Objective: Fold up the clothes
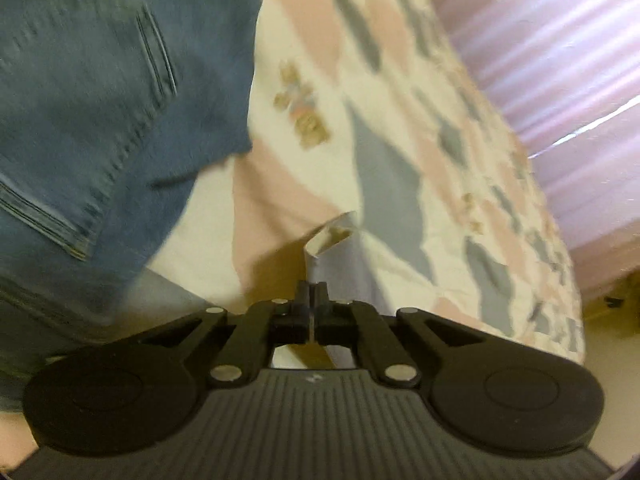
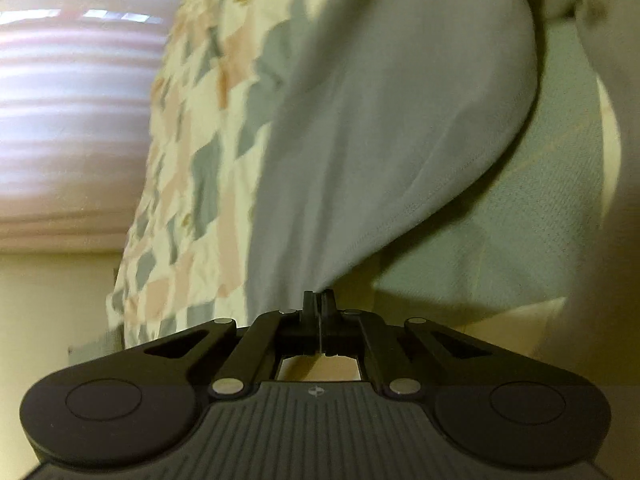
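Observation:
A pale grey garment [image 2: 380, 120] hangs stretched over the patterned bed, and my right gripper [image 2: 319, 298] is shut on its lower hem. In the left wrist view only a narrow pinched corner of the grey garment [image 1: 332, 248] shows. It stands up from between the closed fingers of my left gripper [image 1: 311, 286]. Blue denim jeans [image 1: 100, 80] with stitched pockets lie on the bed to the upper left of that gripper, apart from it. The view is motion-blurred.
The bedspread [image 1: 400, 80] carries pink, grey and cream patches, and it shows again as the bedspread [image 2: 192, 160] left of the garment. A pink pleated curtain [image 1: 560, 60] hangs beyond the bed edge. A greenish knit fabric [image 2: 520, 220] lies under the garment's right side.

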Tool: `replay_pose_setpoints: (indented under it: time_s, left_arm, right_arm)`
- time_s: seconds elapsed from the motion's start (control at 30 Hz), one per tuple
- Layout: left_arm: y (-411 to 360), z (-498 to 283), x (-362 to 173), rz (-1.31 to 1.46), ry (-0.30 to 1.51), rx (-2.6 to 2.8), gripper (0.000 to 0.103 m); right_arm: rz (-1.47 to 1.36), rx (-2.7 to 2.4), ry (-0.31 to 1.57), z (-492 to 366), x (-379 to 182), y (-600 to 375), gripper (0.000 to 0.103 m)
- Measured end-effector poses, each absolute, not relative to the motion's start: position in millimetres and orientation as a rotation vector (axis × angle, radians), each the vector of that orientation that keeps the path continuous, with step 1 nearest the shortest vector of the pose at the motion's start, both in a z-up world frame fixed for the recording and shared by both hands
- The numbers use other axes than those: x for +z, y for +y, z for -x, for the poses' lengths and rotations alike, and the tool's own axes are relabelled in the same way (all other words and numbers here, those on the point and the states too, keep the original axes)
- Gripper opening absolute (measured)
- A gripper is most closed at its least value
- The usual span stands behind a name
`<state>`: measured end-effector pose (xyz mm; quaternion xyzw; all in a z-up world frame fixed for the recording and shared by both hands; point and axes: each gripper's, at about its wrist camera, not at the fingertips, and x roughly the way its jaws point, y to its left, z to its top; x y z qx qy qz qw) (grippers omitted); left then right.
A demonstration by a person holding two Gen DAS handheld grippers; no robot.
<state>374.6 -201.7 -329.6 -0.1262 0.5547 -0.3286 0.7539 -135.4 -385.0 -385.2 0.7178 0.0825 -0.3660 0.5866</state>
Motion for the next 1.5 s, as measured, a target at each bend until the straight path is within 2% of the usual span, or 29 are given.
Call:
replay_pose_setpoints:
  time_s: [0.1,0.13,0.2,0.27,0.3,0.33,0.37,0.4,0.5,0.57,0.63,0.67,0.7,0.73,0.8,0.97,1.07,1.17,1.27,1.33,1.37,1.4,1.5]
  left_arm:
    - [-184.3,-368.8,-324.1,0.153,1.189,-0.717,0.0]
    - [-183.0,-366.5,-330.9,0.068,1.202,-0.699,0.0]
    - [-181.1,-362.8,-346.0,-0.11,1.234,-0.651,0.0]
    - [-179.3,-364.4,-343.6,-0.161,1.229,-0.668,0.001]
    - [-181.2,-365.1,-335.8,-0.184,1.199,-0.693,0.002]
    - [-185.8,-366.0,-325.4,-0.206,1.155,-0.727,0.005]
    - [-192.4,-368.5,-316.3,-0.217,1.122,-0.762,0.017]
    - [-202.4,-373.2,-310.6,-0.225,1.106,-0.8,0.031]
    - [-242.7,-390.1,-312.0,-0.286,1.11,-0.899,0.036]
    - [-273.2,-402.6,-330.8,-0.36,1.162,-0.942,0.045]
    - [-291.7,-415.4,-357.9,-0.425,1.268,-0.952,0.044]
    - [-295.4,-415.4,-364.0,-0.443,1.282,-0.963,0.039]
    - [-297.3,-412.4,-365.8,-0.458,1.27,-0.979,0.015]
    - [-299.3,-409.5,-367.6,-0.473,1.258,-0.996,0.0]
    - [-302.3,-401.9,-363.0,-0.492,1.189,-1.035,0.0]
    - [-297.9,-394.5,-295.0,-0.333,0.806,-1.11,0.001]
    - [-316.0,-395.2,-297.0,-0.386,0.708,-1.114,0.001]
    - [-325.1,-393.1,-335.6,-0.534,0.799,-1.096,0.003]
    - [-320.1,-391.2,-365.8,-0.651,0.886,-1.014,0.01]
    - [-305.3,-396.5,-363.6,-0.601,0.937,-0.95,0.015]
    - [-298.6,-401.2,-358.9,-0.555,0.963,-0.916,0.025]
    - [-292.5,-407.1,-352.4,-0.491,0.993,-0.887,0.03]
    - [-274.1,-420.3,-336.0,-0.298,1.098,-0.838,0.03]
  right_arm:
    - [-1.639,-0.837,0.29,139.9,-375.6,-383.9,0.003]
    - [-1.635,-0.832,0.335,141.4,-376.7,-382.6,0.007]
    - [-1.63,-0.847,0.443,140.7,-382.0,-381.4,0.023]
    - [-1.624,-0.807,0.47,139.2,-381.8,-380.8,0.031]
    - [-1.584,-0.79,0.489,136.5,-377.6,-381.5,0.043]
    - [-1.535,-0.781,0.513,133.5,-372.7,-382.0,0.048]
    - [-1.495,-0.778,0.534,130.5,-368.8,-383.0,0.051]
    - [-1.46,-0.77,0.555,127.1,-365.4,-384.0,0.051]
    - [-1.425,-0.742,0.571,121.0,-360.0,-382.9,0.051]
    - [-1.44,-0.731,0.567,117.0,-360.8,-384.1,0.051]
    - [-1.444,-0.731,0.559,117.3,-359.5,-383.2,0.053]
    - [-1.442,-0.732,0.555,118.1,-358.3,-382.9,0.055]
    - [-1.438,-0.739,0.554,118.3,-358.7,-383.0,0.055]
    - [-1.437,-0.748,0.556,120.1,-359.6,-382.1,0.055]
    - [-1.448,-0.77,0.557,124.6,-363.0,-379.8,0.055]
    - [-1.428,-0.78,0.545,125.4,-361.6,-376.5,0.055]
    - [-1.43,-0.78,0.535,120.1,-364.9,-378.4,0.055]
    - [-1.438,-0.761,0.529,114.8,-367.2,-382.3,0.055]
    - [-1.418,-0.729,0.539,119.6,-362.2,-386.8,0.058]
    - [-1.396,-0.723,0.549,128.4,-356.8,-390.6,0.058]
    - [-1.385,-0.72,0.554,132.8,-354.1,-392.5,0.058]
    - [-1.374,-0.717,0.559,137.2,-351.4,-394.3,0.059]
    - [-1.363,-0.727,0.557,150.0,-344.8,-395.0,0.062]
